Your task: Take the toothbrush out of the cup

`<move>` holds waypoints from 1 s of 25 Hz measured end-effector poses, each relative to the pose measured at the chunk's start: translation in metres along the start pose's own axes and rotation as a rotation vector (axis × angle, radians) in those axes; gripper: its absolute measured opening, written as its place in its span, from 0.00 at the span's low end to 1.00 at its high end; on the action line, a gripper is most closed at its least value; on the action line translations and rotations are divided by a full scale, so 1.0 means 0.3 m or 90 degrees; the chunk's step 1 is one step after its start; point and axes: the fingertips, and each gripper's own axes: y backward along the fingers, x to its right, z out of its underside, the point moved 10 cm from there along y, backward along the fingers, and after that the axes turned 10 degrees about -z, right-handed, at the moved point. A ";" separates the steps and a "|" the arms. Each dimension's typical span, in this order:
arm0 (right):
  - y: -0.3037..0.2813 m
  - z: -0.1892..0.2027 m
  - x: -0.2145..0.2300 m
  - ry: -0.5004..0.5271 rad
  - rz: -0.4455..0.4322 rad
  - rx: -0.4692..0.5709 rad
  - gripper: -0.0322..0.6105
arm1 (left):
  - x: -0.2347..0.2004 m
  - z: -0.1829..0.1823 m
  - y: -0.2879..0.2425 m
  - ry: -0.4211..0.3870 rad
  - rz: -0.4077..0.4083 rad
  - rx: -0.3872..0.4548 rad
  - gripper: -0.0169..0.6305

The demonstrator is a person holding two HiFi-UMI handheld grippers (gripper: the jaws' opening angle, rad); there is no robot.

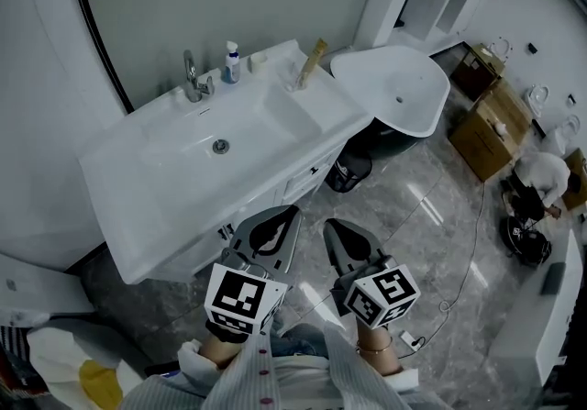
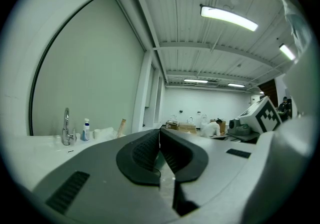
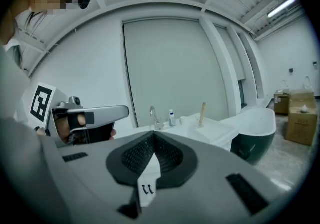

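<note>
Currently: left gripper (image 2: 159, 132) and right gripper (image 3: 152, 135) both clenched empty; toothbrush (image 1: 314, 57) standing in cup (image 1: 299, 83), well ahead of jaws.

The washbasin (image 1: 138, 170) looks like glossy white ceramic and its tap (image 1: 192, 78) like bright metal. The floor (image 1: 431, 216) is polished grey stone. My pads (image 3: 137, 154) are ribbed matt black.

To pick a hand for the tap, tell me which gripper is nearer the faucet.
Left. The left gripper hovers just off the front edge of the sink, across it from the faucet; the right gripper is over the floor, farther right.
</note>
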 end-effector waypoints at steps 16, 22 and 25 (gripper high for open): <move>-0.113 -0.027 0.251 -0.020 -0.002 0.028 0.07 | -0.072 0.026 -0.223 -0.016 -0.030 -0.005 0.05; -0.263 -0.070 0.456 -0.018 -0.050 0.024 0.07 | -0.120 0.009 -0.448 -0.028 -0.063 0.005 0.05; -0.332 -0.107 0.579 -0.020 -0.066 0.020 0.07 | -0.130 -0.006 -0.583 -0.035 -0.072 0.005 0.05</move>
